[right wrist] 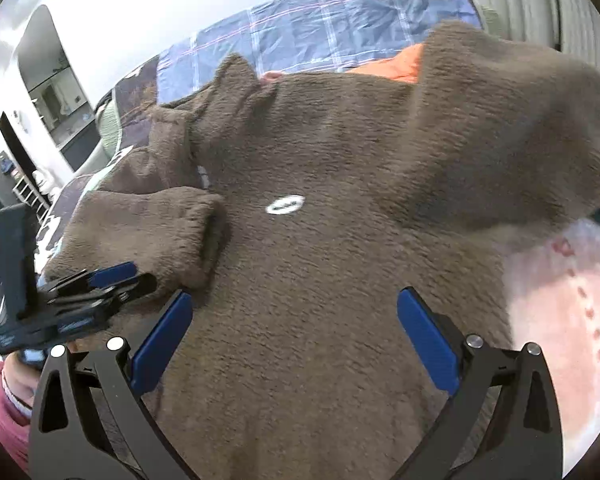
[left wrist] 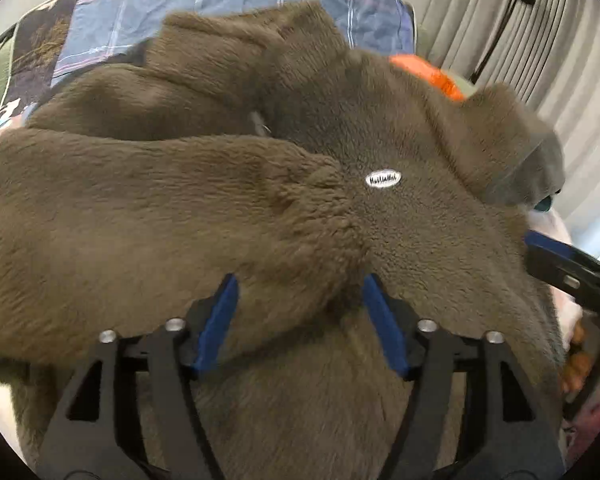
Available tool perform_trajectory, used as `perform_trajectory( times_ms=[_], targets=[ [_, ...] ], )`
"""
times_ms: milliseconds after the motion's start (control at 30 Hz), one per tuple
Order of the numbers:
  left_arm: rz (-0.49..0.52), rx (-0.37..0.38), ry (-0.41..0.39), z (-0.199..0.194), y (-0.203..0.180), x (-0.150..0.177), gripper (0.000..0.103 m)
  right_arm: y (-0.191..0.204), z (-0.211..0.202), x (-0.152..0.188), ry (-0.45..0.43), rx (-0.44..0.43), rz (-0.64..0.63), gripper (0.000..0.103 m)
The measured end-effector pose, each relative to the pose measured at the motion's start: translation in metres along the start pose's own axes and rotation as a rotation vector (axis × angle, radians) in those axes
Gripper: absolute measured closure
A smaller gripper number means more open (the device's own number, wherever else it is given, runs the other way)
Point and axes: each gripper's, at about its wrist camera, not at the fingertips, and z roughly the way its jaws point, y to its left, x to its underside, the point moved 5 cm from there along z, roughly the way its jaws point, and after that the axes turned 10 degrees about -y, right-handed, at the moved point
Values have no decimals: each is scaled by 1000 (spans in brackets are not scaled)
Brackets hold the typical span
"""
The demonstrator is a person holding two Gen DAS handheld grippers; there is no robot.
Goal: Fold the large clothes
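Observation:
A large brown fleece jacket (left wrist: 420,240) lies spread on a bed, with a small white oval logo (left wrist: 383,179) on its chest; the jacket also shows in the right wrist view (right wrist: 340,280). One sleeve (left wrist: 160,208) is folded across the body, its cuff near the logo. My left gripper (left wrist: 298,292) is open, its blue pads just above the fleece by the sleeve cuff, holding nothing. My right gripper (right wrist: 294,308) is open and empty above the jacket's lower body. The other sleeve (right wrist: 500,128) lies out to the right.
A blue plaid quilt (left wrist: 220,0) lies behind the jacket. An orange item (left wrist: 428,70) peeks from under the collar. Pale pink bedding (right wrist: 560,300) is on the right. Grey curtains (left wrist: 520,40) hang at back right. The left gripper shows in the right wrist view (right wrist: 112,280).

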Motion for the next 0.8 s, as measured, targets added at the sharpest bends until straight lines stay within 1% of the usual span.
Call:
perform_trajectory(
  times_ms=[33, 100, 133, 200, 267, 333, 400, 433, 467, 500, 533, 567, 600, 633, 667, 700, 733, 800],
  targets=[
    [5, -14, -27, -11, 9, -1, 25, 7, 8, -2, 18, -28, -2, 2],
    [27, -65, -90, -38, 26, -1, 22, 18, 25, -4, 57, -73, 8, 2],
    [34, -94, -109, -49, 34, 3, 21, 28, 40, -6, 98, -109, 21, 2],
    [61, -213, -139, -72, 54, 11, 19, 40, 58, -8, 149, -150, 41, 2],
    [79, -315, -123, -82, 73, 22, 19, 56, 82, -11, 194, -181, 59, 2],
    [71, -384, -87, -90, 101, 35, 19, 71, 105, -11, 236, -205, 73, 2],
    [43, -434, -50, -90, 125, 46, 19, 83, 126, -9, 265, -209, 79, 2],
    [23, -471, -33, -90, 138, 51, 19, 91, 139, -6, 289, -209, 72, 2],
    [4, -480, -27, -90, 148, 54, 19, 95, 145, -4, 299, -206, 68, 2],
    [-13, -474, -26, -92, 155, 55, 19, 101, 155, -1, 301, -187, 60, 14],
    [-42, -464, -27, -93, 165, 56, 19, 105, 158, -2, 283, -173, 46, 32],
    [-60, -453, -28, -89, 169, 54, 19, 110, 158, -5, 257, -149, 16, 66],
    [-74, -442, -28, -87, 172, 53, 19, 116, 156, -10, 236, -139, -21, 71],
    [-77, -446, -34, -83, 177, 51, 19, 120, 148, -17, 211, -182, -15, 72],
    [-70, -468, -37, -81, 180, 48, 19, 123, 137, -27, 159, -203, -5, 73],
    [-53, -518, -38, -79, 184, 46, 19, 125, 114, -43, 74, -201, -32, 73],
    [-45, -541, -38, -76, 187, 48, 18, 125, 100, -53, 22, -188, -58, 73],
    [-45, -555, -34, -72, 190, 47, 17, 119, 65, -75, -110, -134, -113, 73]
  ],
)
